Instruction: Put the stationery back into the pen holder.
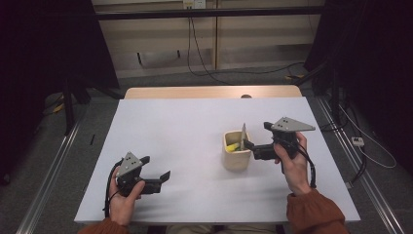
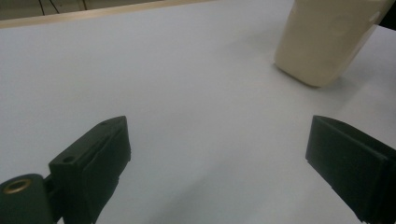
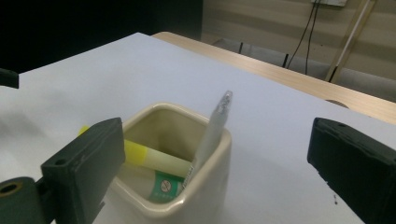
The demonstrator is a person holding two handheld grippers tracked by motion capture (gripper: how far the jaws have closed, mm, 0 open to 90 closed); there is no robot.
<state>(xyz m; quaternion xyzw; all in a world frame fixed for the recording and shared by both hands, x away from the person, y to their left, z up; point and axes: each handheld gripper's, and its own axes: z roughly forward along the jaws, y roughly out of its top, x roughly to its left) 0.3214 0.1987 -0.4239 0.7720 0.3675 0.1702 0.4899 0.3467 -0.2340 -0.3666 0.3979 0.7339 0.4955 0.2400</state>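
1. Cream ceramic formed the square holder [image 1: 236,151], which stood right of centre on the white table [image 1: 185,126].
2. The holder contained a yellow marker [image 3: 144,158] lying slanted inside, a thin silvery-grey tube or sachet [image 3: 212,130] leaning upright against one wall, and a green-and-white label [image 3: 164,185] low in the well.
3. The right gripper [image 1: 249,146] was held just beside the holder at rim height, on the holder's right. Its jaws stood wide apart and gripped nothing.
4. The left gripper [image 1: 163,179] rested low over the near left of the table, well apart from the holder. Its jaws were likewise spread, with nothing between them.
5. Handling judgement, holder: likely rigid, fairly heavy, glazed and therefore slippery; liable to chip if dropped. The best hold appeared to be across one wall at the rim.
6. Handling judgement, tube: likely light and thin, possibly flexible. Its projecting top was the accessible grip point, to be pinched on the flat faces.
7. Handling judgement, marker: likely light and stiff, but set low, so harder to reach.
8. Writing: the green label carried a small round symbol; no word or brand could be read.
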